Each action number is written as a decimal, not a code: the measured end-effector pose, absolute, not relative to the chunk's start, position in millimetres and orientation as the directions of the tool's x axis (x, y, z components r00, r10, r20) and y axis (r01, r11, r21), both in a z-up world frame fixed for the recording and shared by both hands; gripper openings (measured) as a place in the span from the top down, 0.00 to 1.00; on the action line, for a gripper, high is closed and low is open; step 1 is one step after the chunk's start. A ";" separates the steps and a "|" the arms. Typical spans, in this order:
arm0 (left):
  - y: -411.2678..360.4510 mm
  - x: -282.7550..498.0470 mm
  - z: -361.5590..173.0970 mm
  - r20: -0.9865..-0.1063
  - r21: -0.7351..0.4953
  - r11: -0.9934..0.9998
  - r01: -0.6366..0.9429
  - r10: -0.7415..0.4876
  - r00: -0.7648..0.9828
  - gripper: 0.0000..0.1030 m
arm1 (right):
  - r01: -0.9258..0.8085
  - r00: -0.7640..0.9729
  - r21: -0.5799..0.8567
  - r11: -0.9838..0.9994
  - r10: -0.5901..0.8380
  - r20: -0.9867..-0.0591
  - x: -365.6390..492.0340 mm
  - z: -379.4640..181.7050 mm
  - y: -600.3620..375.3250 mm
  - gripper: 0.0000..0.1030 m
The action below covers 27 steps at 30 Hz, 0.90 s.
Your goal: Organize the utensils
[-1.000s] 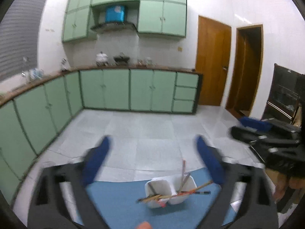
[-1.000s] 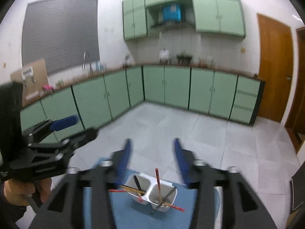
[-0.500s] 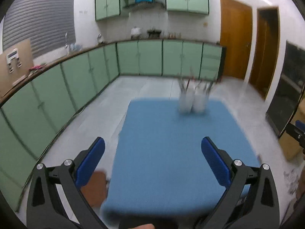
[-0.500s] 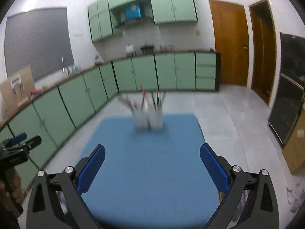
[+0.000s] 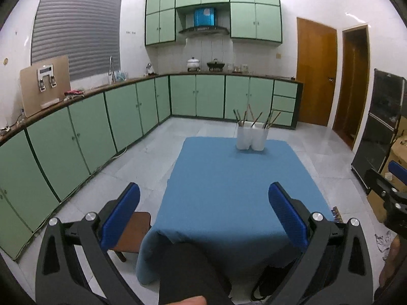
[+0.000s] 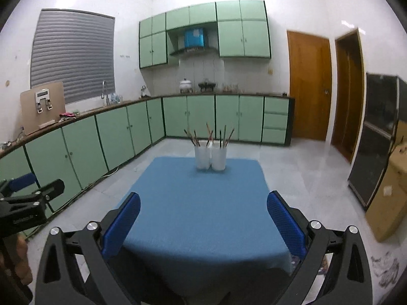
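Observation:
Two white utensil cups point(image 5: 251, 138) stand side by side at the far edge of the blue-covered table point(image 5: 236, 190), with several chopsticks point(image 5: 250, 117) sticking up out of them. They also show in the right wrist view point(image 6: 210, 158). My left gripper point(image 5: 203, 200) is open and empty, held back at the near edge of the table. My right gripper point(image 6: 203, 209) is open and empty, also at the near edge. The right gripper shows at the right rim of the left wrist view point(image 5: 389, 190), and the left gripper at the left rim of the right wrist view point(image 6: 28, 193).
A brown stool point(image 5: 129, 233) stands left of the table's near corner. Green kitchen cabinets point(image 5: 101, 117) run along the left and back walls. A black cabinet point(image 5: 379, 132) and cardboard boxes point(image 6: 389, 198) stand to the right. My dark-clothed leg point(image 5: 188, 272) is below the table edge.
Both grippers have pulled back from above the cups to the near edge of the table and opened wide. The cups now stand far away across the cloth.

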State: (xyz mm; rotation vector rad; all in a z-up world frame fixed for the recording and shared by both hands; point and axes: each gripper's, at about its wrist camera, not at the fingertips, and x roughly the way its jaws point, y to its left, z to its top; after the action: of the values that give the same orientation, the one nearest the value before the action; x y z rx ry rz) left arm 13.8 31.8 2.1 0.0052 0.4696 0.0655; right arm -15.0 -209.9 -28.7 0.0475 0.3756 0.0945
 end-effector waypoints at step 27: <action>21.8 -12.9 0.1 -0.407 0.006 0.996 -0.085 0.080 0.910 0.05 | -0.025 0.934 0.084 0.996 0.053 -0.354 -22.4 -29.6 -224.9 0.05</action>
State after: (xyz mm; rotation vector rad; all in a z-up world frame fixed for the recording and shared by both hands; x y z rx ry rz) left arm -12.9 21.8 0.1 -0.0124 0.4191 0.0851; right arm -22.4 -224.9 -29.6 0.0783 0.3635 0.0395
